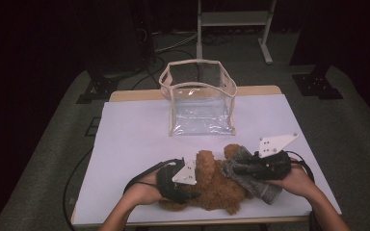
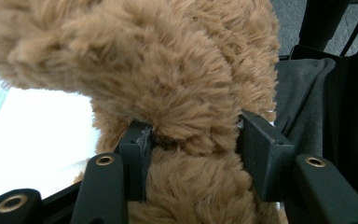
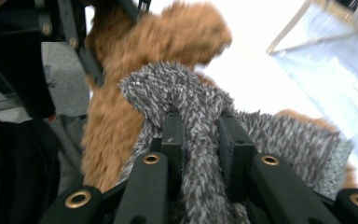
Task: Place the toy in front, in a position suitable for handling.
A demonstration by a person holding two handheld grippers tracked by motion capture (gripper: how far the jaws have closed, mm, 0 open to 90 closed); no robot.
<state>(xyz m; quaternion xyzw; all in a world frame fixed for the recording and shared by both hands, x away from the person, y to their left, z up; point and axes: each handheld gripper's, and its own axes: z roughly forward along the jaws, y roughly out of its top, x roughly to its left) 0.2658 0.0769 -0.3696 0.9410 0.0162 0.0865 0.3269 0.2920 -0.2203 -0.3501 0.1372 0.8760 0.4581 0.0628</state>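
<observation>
We see the left gripper [image 1: 189, 185] pinching the brown plush toy [image 1: 217, 185] at the near table [image 1: 125, 144] edge, the right gripper [image 1: 243, 169] pinching its grey knit cloth [image 1: 257, 185]; the clear bag [image 1: 200, 98] stands well behind, open tabletop between.

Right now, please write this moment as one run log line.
left tool: shut on brown plush toy | right tool: shut on grey knit garment | clear bag: behind, apart

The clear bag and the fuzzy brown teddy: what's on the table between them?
Nothing: in the high view only bare white table lies between the clear bag and the brown teddy.
</observation>
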